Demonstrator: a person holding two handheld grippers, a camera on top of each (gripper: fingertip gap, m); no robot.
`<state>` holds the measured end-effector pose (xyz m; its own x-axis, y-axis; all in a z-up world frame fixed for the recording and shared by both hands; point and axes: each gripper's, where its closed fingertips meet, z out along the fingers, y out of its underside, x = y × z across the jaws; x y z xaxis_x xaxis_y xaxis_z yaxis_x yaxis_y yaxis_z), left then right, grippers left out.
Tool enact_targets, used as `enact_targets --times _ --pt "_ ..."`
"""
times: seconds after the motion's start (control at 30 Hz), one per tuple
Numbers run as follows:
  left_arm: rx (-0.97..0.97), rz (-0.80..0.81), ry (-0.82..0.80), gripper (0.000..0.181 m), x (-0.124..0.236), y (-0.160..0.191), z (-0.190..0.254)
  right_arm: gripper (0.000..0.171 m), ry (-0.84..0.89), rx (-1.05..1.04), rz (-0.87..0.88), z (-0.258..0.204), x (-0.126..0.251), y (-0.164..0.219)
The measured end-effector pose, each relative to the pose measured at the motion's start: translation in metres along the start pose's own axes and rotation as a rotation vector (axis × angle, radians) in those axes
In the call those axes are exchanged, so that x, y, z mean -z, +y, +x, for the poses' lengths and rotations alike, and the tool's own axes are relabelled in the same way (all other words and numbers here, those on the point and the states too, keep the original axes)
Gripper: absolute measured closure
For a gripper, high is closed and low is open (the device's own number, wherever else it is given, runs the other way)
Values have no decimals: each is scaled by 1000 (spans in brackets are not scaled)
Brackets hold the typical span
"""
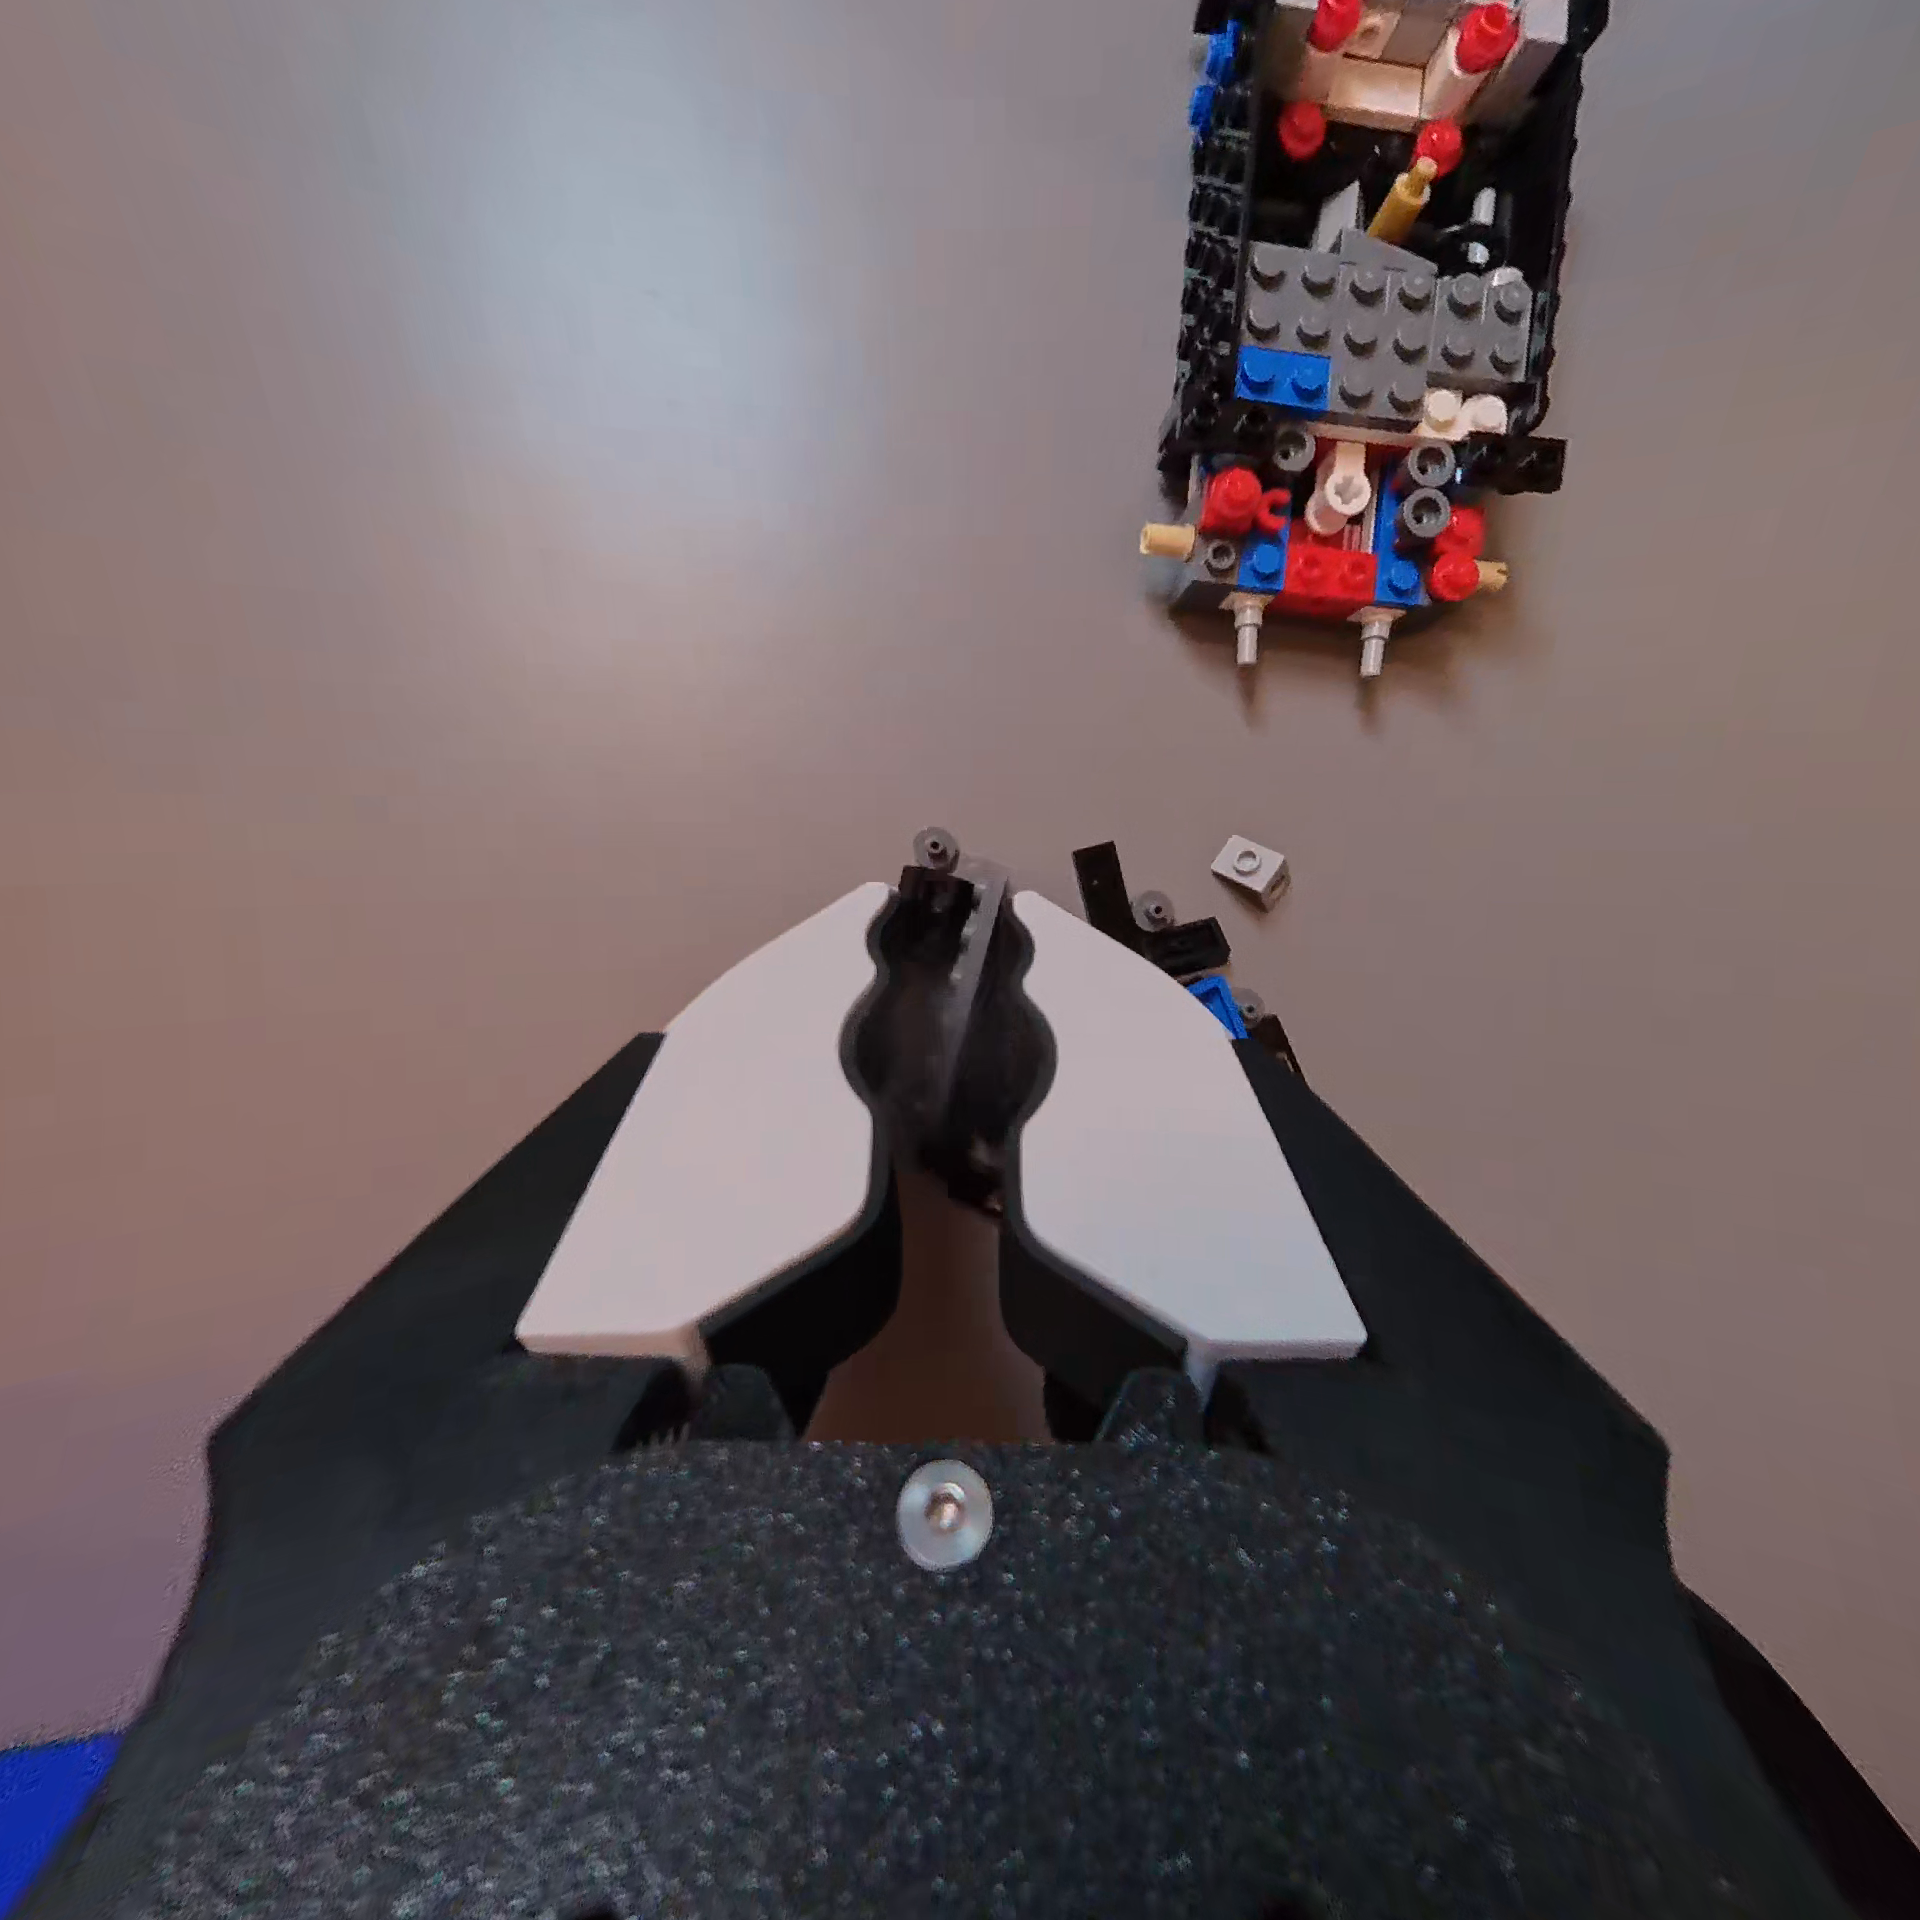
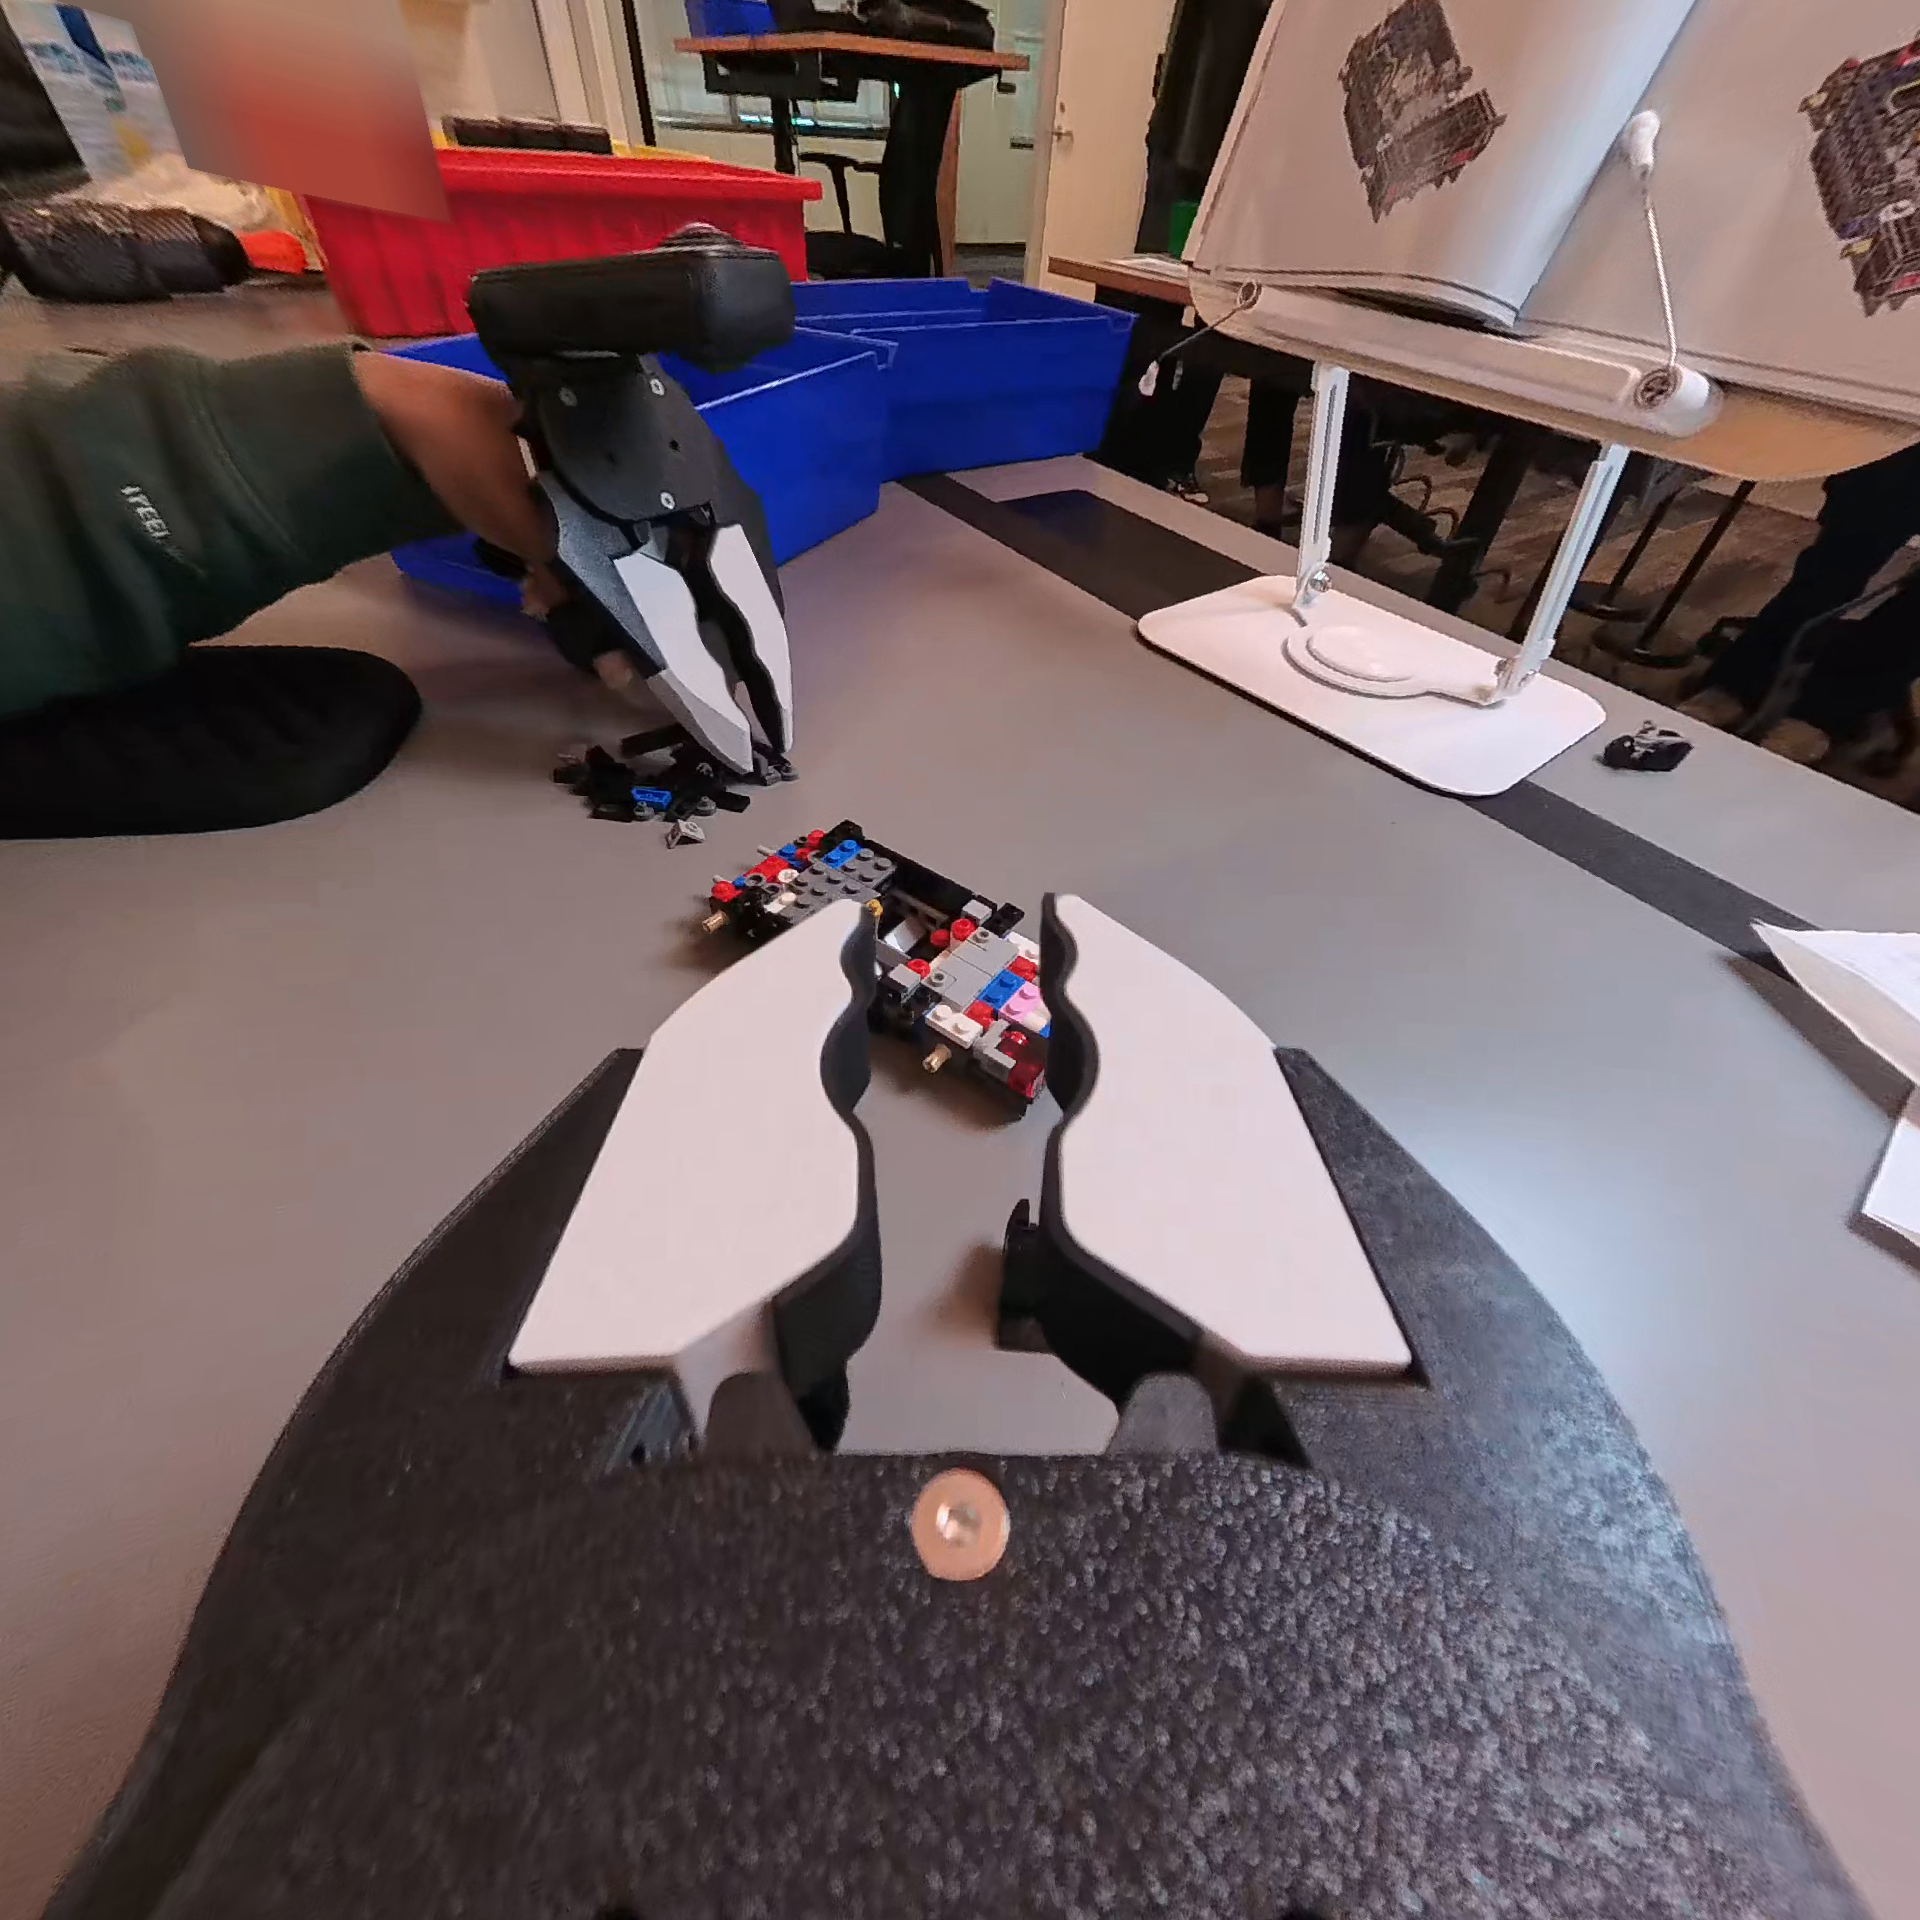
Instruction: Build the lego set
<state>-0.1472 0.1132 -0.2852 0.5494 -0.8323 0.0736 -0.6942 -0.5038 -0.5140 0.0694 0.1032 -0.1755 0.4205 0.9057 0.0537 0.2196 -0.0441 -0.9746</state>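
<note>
Lego model (image 1: pixel 1382 322) laid flat on table (image 1: pixel 520 520), long axis running away from left gripper (image 1: pixel 951 894), pegged end nearest, left gripper clamped on small dark piece (image 1: pixel 961 883), right gripper (image 2: pixel 956 914) held apart.

The right gripper (image 2: pixel 956 914) hovers with jaws apart over the near end of the partly built lego model (image 2: pixel 894 961) on the grey table (image 2: pixel 1299 883). Far left, the left gripper (image 2: pixel 764 753) touches down in a pile of loose black pieces (image 2: pixel 649 784), before blue bins (image 2: pixel 935 384).

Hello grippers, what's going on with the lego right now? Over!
Left gripper shut on a small dark lego piece at the loose pile. Right gripper open, empty, above the half-built lego model. Nothing in the way.
</note>
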Motion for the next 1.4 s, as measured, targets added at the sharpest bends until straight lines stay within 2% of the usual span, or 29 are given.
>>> enact_targets --times 0.17,0.37,0.47,0.53,0.63,0.7,0.73,0.83,0.93,1.0,1.1,1.17,1.27,1.4 --pt "-3 -1 -13 167 3 4 2 142 5 10 -5 1 0 1" --pt "-3 139 -98 169 30 -8 7 142 20 23 -1 2 1 0" --pt "3 248 -208 169 69 -14 5 142 28 25 10 4 3 -2" --pt "39 323 -348 169 112 -11 -8 142 33 23 16 5 5 -4" --pt "159 355 -539 168 175 19 -40 142 37 25 24 6 6 -6" --pt "265 286 -602 168 191 53 -62 142 36 27 30 6 7 -8" --pt "302 232 -628 168 192 71 -73 142 37 30 31 6 7 -9" --pt "390 135 -566 168 172 104 -83 142 46 42 34 6 9 -10" --pt "411 97 -534 167 156 116 -85 142 53 38 39 7 11 -10" --pt "410 103 -551 158 154 115 -86 142 64 33 50 9 13 -12" --pt "393 134 -612 148 159 105 -84 142 103 31 58 15 17 -12" --pt "322 189 -651 151 165 84 -71 142 138 29 61 21 19 -12" --pt "184 310 -498 158 147 35 -23 142 161 9 63 27 21 -10" --pt "77 227 -291 153 86 13 16 137 218 2 43 37 21 -5"
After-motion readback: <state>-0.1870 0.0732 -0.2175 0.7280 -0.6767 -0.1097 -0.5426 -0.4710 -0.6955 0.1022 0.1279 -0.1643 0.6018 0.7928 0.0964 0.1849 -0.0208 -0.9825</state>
